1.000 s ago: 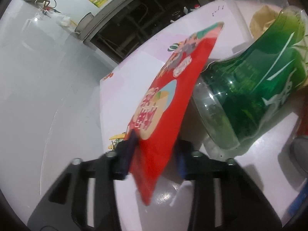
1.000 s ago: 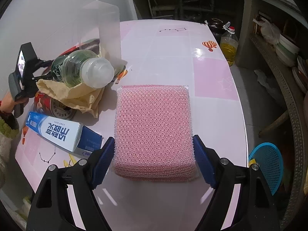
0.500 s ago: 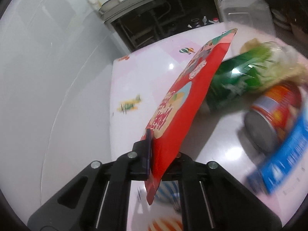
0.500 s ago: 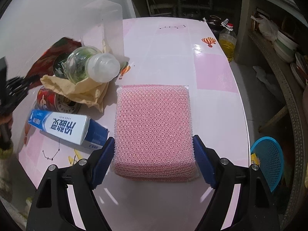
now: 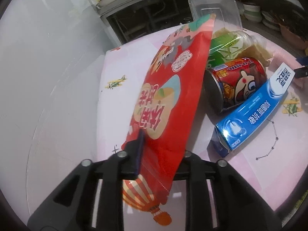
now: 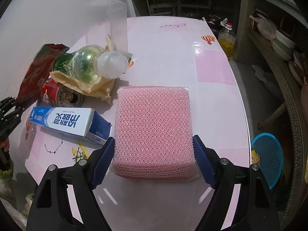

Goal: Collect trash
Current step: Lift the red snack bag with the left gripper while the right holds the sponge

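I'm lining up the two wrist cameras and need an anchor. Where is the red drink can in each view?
Left wrist: the red drink can lies on its side right of centre, between the red snack bag and the blue toothpaste box.
Right wrist: the can is at mid-left, its top facing the camera.
Shared landmark: the toothpaste box beside the can.

Can (image 6: 59,94) betw bottle (image 6: 92,63), box (image 6: 67,120).
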Available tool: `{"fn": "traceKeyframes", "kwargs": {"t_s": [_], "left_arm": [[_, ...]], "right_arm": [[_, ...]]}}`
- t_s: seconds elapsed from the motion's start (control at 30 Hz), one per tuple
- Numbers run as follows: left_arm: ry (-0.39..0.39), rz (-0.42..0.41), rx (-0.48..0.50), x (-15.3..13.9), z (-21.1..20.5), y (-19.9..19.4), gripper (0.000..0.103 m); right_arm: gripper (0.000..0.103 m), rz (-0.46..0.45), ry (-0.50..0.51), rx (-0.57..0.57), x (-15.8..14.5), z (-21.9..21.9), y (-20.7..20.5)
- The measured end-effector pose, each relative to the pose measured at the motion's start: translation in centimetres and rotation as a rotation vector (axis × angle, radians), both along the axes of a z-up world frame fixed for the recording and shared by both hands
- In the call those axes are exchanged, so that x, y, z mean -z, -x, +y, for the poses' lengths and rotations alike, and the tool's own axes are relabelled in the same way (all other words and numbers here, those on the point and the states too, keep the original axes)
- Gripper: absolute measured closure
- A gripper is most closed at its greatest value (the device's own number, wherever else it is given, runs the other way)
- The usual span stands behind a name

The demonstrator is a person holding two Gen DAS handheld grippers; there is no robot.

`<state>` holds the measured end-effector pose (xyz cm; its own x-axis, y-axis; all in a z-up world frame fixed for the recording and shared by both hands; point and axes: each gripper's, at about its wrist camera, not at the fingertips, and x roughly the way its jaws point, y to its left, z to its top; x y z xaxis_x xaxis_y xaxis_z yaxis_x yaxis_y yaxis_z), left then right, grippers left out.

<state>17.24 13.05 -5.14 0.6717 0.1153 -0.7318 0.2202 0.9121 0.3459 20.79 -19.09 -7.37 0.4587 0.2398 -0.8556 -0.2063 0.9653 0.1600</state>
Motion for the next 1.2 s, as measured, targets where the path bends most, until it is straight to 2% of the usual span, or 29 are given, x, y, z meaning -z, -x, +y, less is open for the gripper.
{"fn": "traceKeyframes", "kwargs": {"t_s": [0.07, 0.2, 0.4, 0.57, 0.67, 0.87, 1.2], "left_arm": [[0.015, -0.003, 0.006, 0.3, 0.0, -0.2, 0.068], [0.009, 0.005, 0.0, 1.0, 0.0, -0.9, 0.064], [-0.004, -0.004, -0.009, 1.9, -0.2, -1.4, 0.063], [-0.007, -0.04, -0.04, 1.6, 0.1, -1.1, 0.088], [0.001, -0.068, -0.06, 0.9, 0.7, -1.1, 0.096], [0.053, -0.122, -0.116, -0.4, 2.4, -1.1, 0.102], [0.127, -0.245, -0.196, -3.8, 3.8, 1.0, 0.103]], "right_arm": [[0.025, -0.001, -0.013, 0.003, 0.0, -0.1, 0.1], [0.025, 0.001, -0.02, 0.007, 0.0, -0.3, 0.0], [0.025, 0.005, -0.025, -0.005, 0.1, -0.1, -0.1], [0.024, 0.009, -0.031, -0.005, 0.1, 0.0, -0.4], [0.023, 0.012, -0.039, 0.0, 0.2, 0.0, -0.7], [0.023, 0.027, -0.03, 0.005, 0.1, 0.6, -1.0], [0.02, 0.05, -0.031, 0.023, 0.3, 1.0, -1.6]]}}
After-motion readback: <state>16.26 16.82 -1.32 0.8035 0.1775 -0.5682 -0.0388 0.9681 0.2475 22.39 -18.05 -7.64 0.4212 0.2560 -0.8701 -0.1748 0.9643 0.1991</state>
